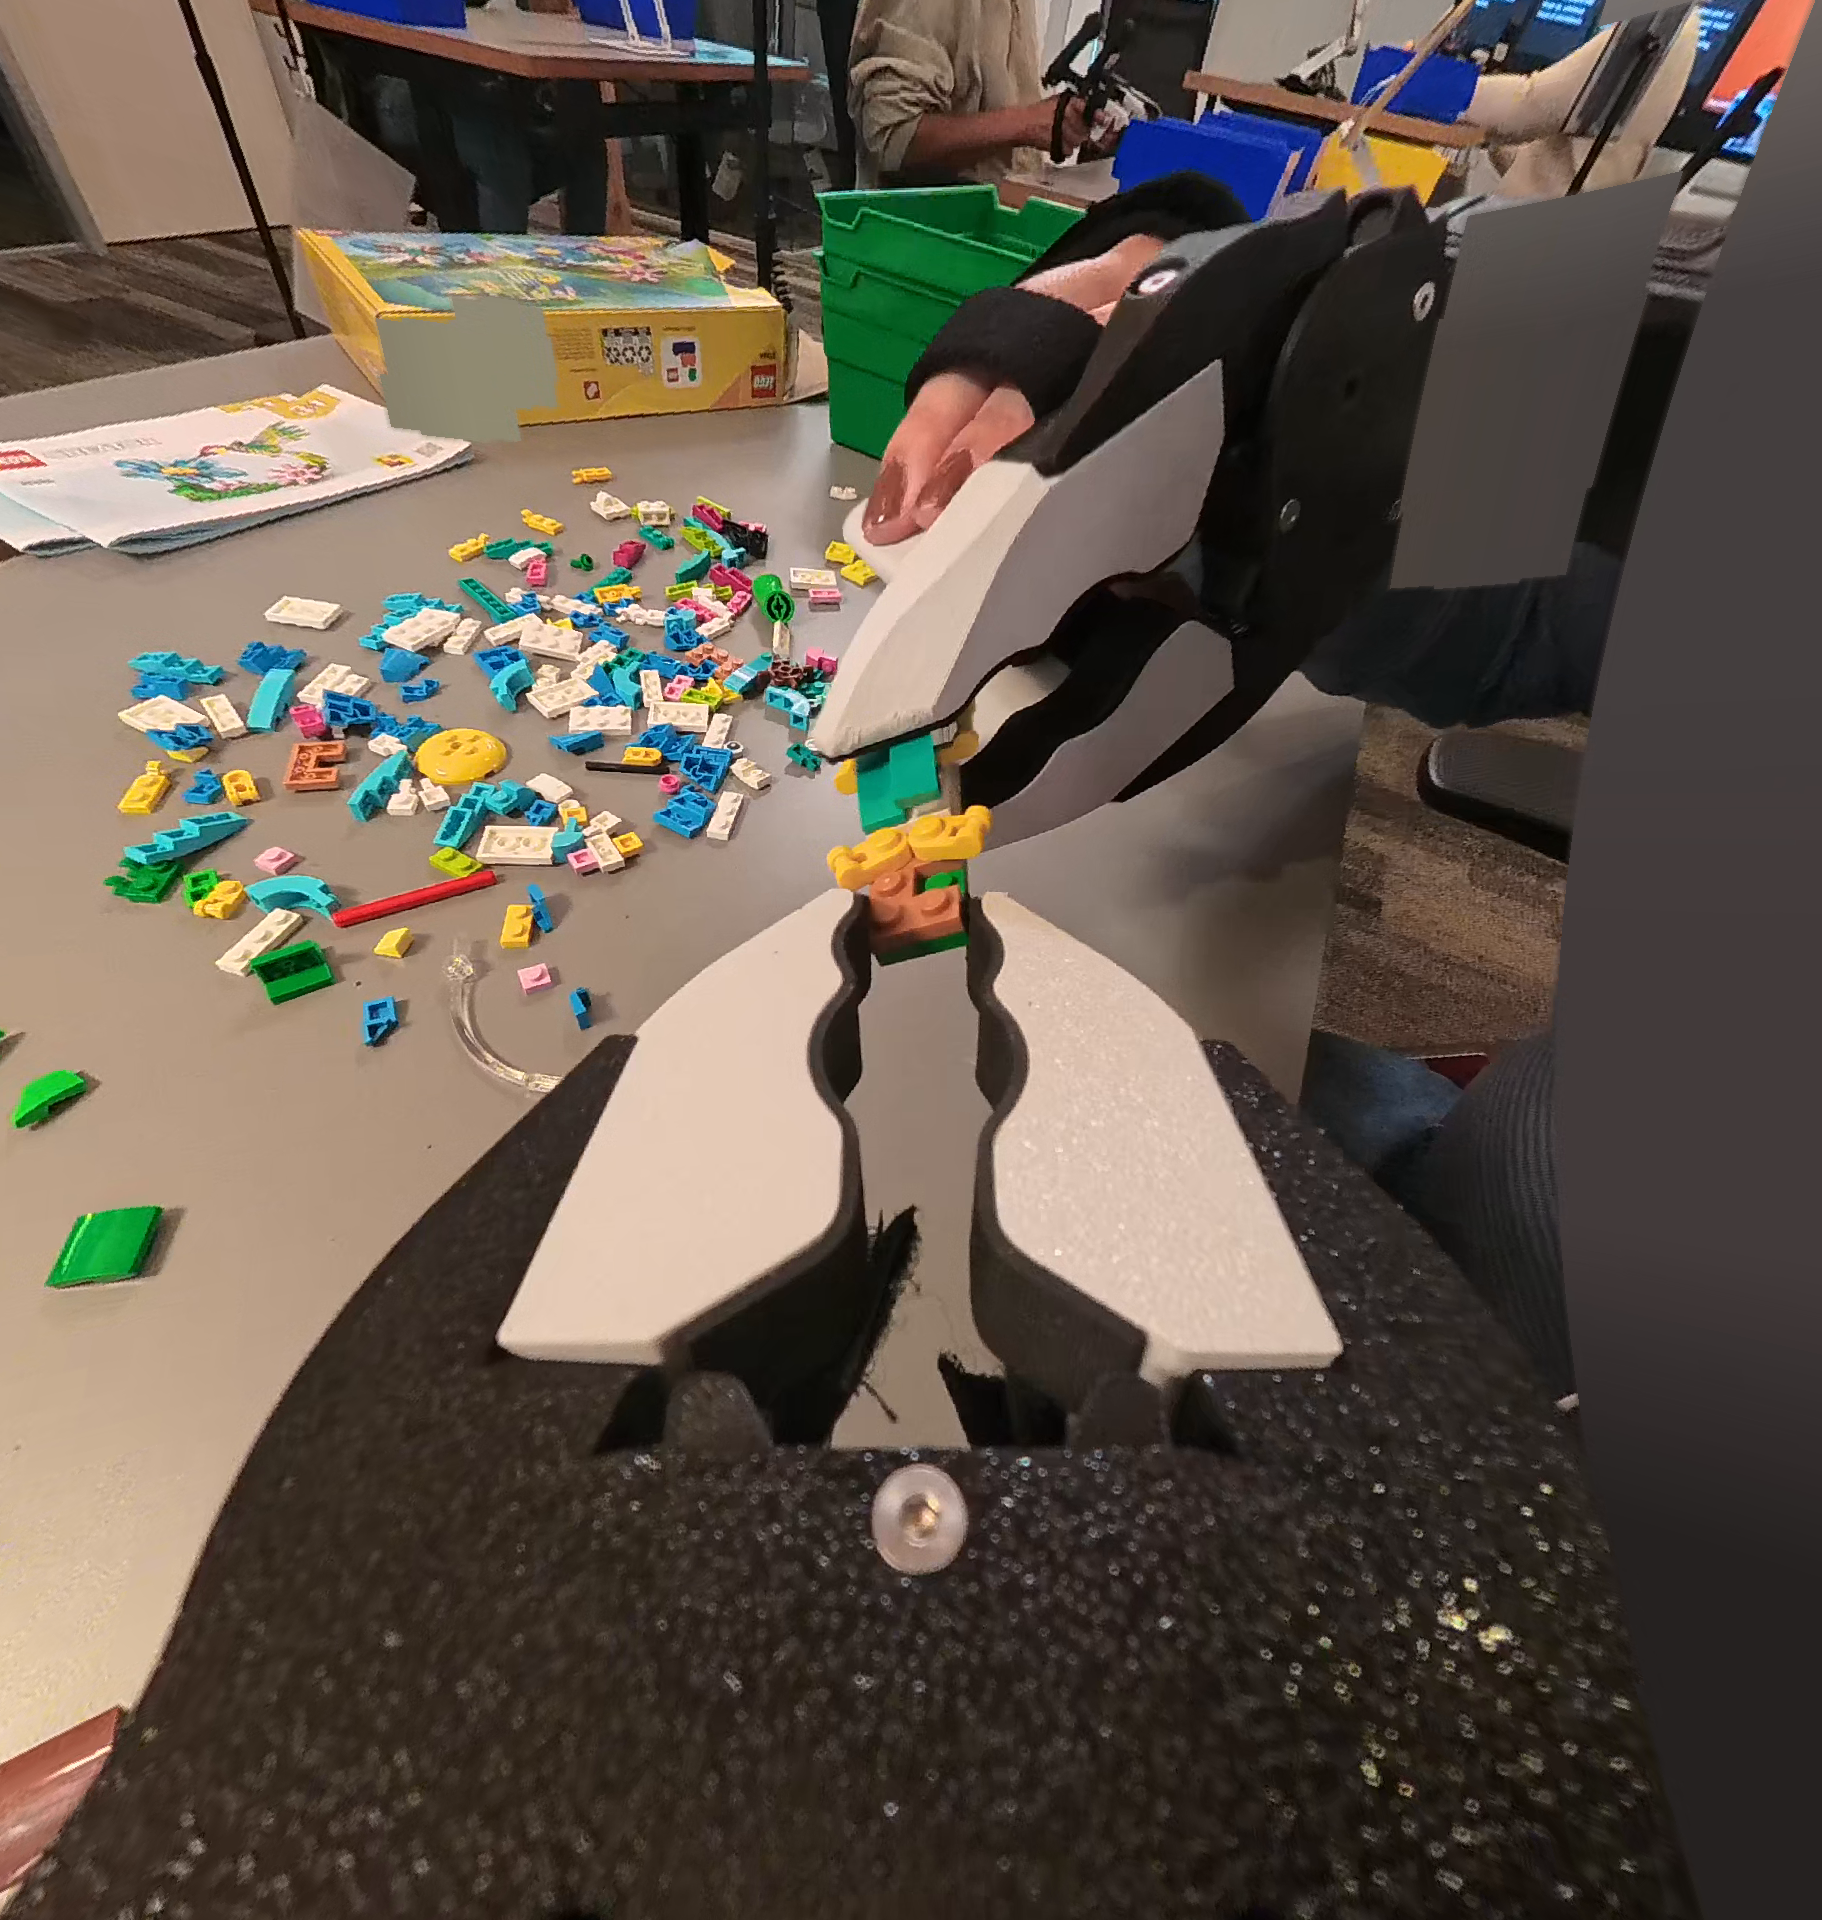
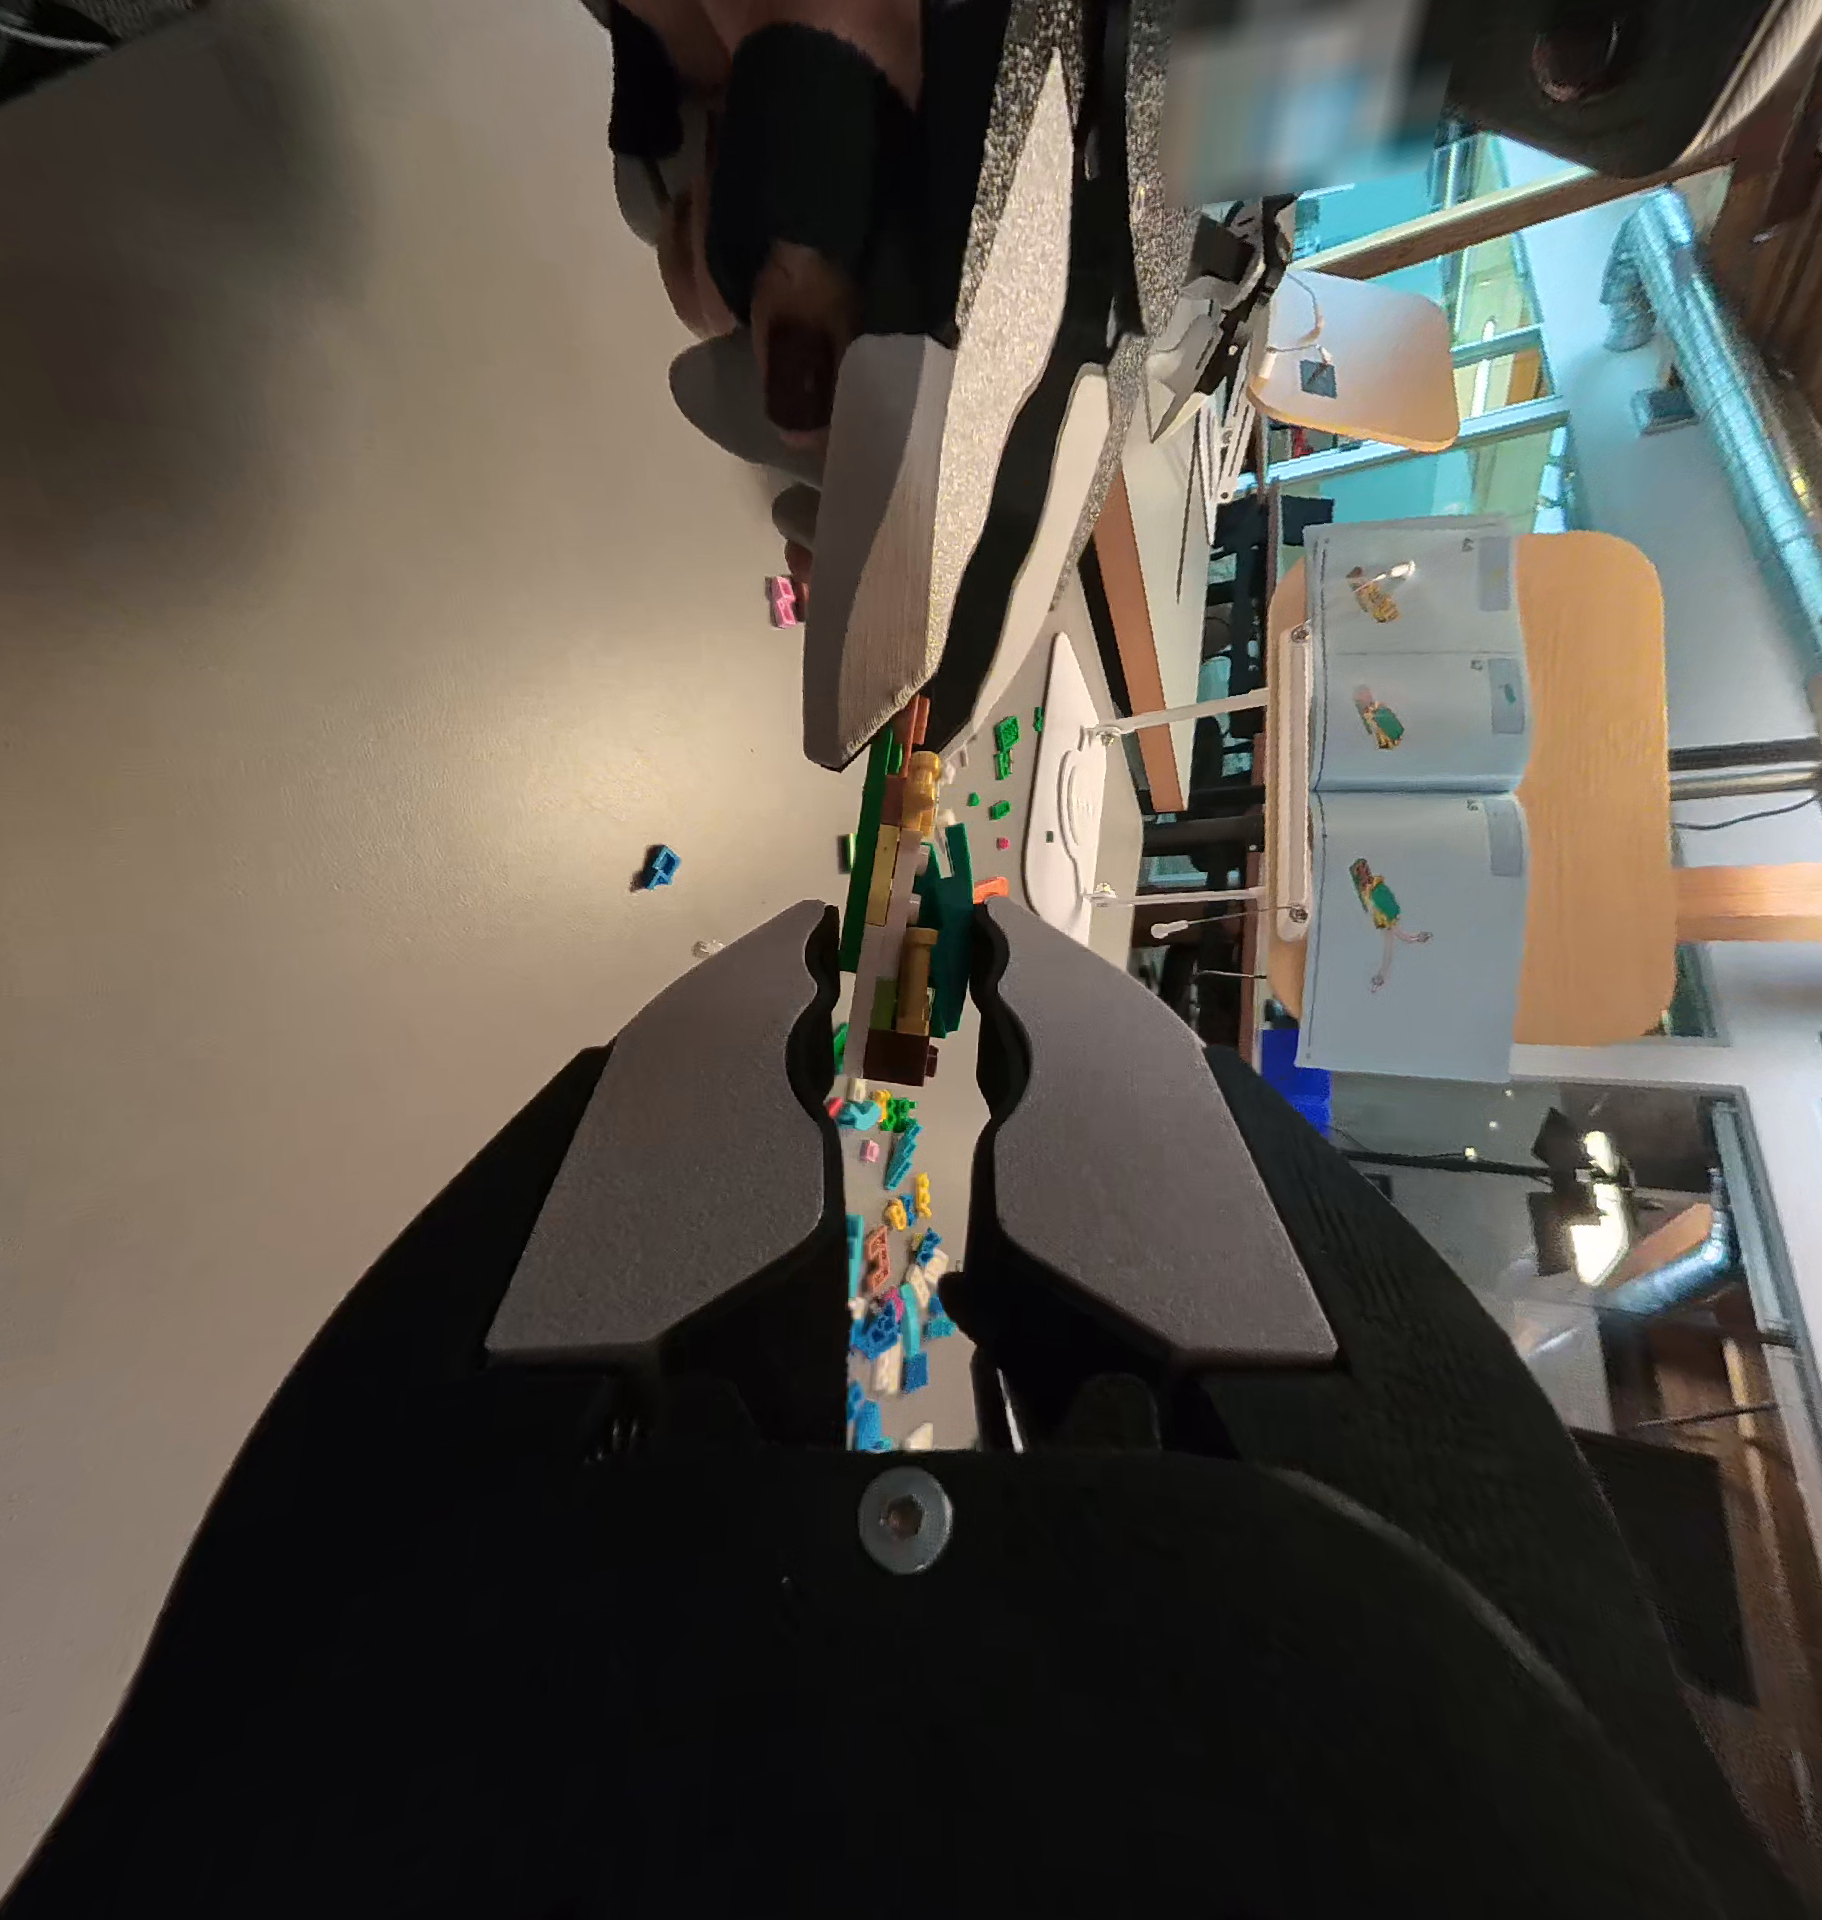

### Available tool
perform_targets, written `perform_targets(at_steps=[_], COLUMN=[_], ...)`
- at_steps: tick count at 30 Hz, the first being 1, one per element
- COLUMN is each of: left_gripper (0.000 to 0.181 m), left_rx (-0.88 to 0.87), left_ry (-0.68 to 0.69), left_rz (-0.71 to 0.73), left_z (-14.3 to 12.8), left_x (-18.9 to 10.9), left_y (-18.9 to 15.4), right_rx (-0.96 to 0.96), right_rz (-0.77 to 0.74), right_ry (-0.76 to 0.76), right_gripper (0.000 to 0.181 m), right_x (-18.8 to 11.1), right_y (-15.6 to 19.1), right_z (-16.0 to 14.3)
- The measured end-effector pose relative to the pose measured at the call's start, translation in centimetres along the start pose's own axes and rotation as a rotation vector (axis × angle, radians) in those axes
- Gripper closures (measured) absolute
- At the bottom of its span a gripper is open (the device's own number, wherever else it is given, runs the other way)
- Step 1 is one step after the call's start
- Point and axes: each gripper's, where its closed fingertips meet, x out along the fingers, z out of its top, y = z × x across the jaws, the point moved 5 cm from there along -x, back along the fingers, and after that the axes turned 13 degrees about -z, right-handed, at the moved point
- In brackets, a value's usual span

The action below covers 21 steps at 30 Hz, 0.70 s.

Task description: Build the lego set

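Grippers: left gripper [image 1: 917, 909], right gripper [image 2: 902, 920] clamp lego assembly [image 1: 912, 862] midair.

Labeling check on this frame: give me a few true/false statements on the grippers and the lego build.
1. Both grippers hold the same small lego build. True: left gripper at its brown end, right gripper at its teal end.
2. The build rests on the table. False: it is held above it.
3. The loose bricks sit sorted in the green bins. False: they are scattered on the table.
4. The yellow box lies beyond the bricks. True.
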Motion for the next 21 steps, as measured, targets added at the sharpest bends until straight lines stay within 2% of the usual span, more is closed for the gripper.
perform_targets(at_steps=[12, 21], left_gripper=[0.164, 0.164], left_rx=[-0.071, -0.082], left_ry=[-0.067, -0.086], left_rz=[-0.043, -0.053], left_z=[0.36, 0.39], left_x=[-0.41, -0.54], left_y=[0.11, 0.2], right_rx=[0.208, 0.237], right_rz=[0.078, 0.068], right_ry=[0.04, 0.062], right_gripper=[0.159, 0.16], right_x=[0.18, 0.3], right_y=[-0.86, -0.98], right_z=[0.14, 0.17])
